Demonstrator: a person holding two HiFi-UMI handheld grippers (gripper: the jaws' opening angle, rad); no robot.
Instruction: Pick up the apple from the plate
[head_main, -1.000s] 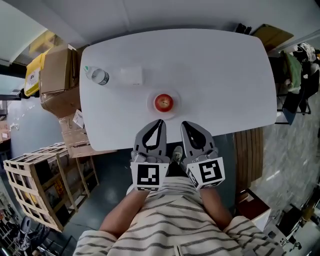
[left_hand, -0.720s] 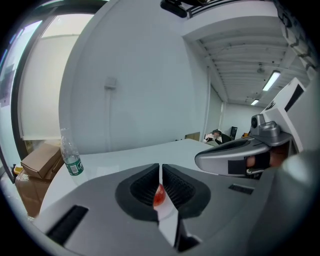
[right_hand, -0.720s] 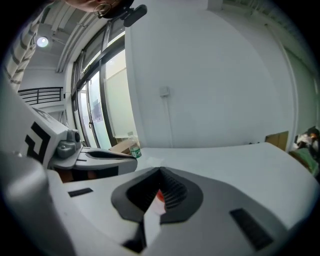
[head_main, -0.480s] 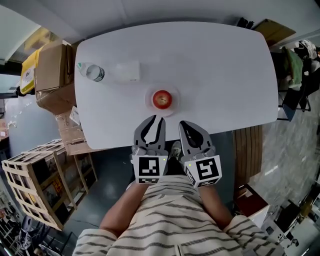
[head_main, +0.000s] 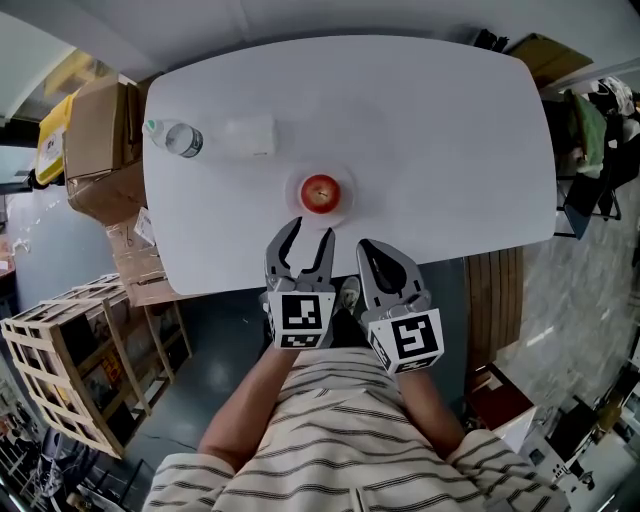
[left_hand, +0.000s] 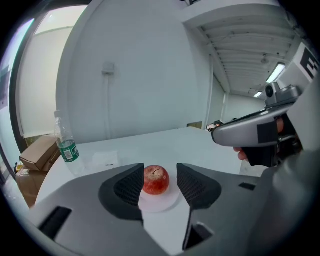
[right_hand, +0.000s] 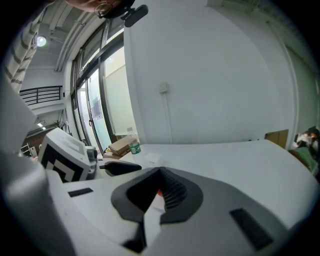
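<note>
A red apple (head_main: 320, 192) sits on a small white plate (head_main: 344, 206) near the front edge of the white table (head_main: 450, 150). My left gripper (head_main: 310, 232) hovers just short of the plate. Its jaws are opening, with nothing between them. In the left gripper view the apple (left_hand: 156, 180) and plate (left_hand: 162, 204) show beyond the parted fingertips (left_hand: 131, 184). My right gripper (head_main: 366, 247) is beside it at the table's edge, shut and empty. In the right gripper view (right_hand: 160, 173) its jaws meet, and a sliver of the apple (right_hand: 158, 193) shows behind them.
A clear water bottle (head_main: 180, 138) lies at the table's far left, with a white card (head_main: 250, 135) next to it. Cardboard boxes (head_main: 95, 140) and a wooden crate (head_main: 70, 360) stand on the floor to the left. Chairs and bags (head_main: 590, 150) crowd the right.
My left gripper's jaws have parted from shut to open. Both grippers sit slightly lower toward the table edge. The apple has stayed on its plate.
</note>
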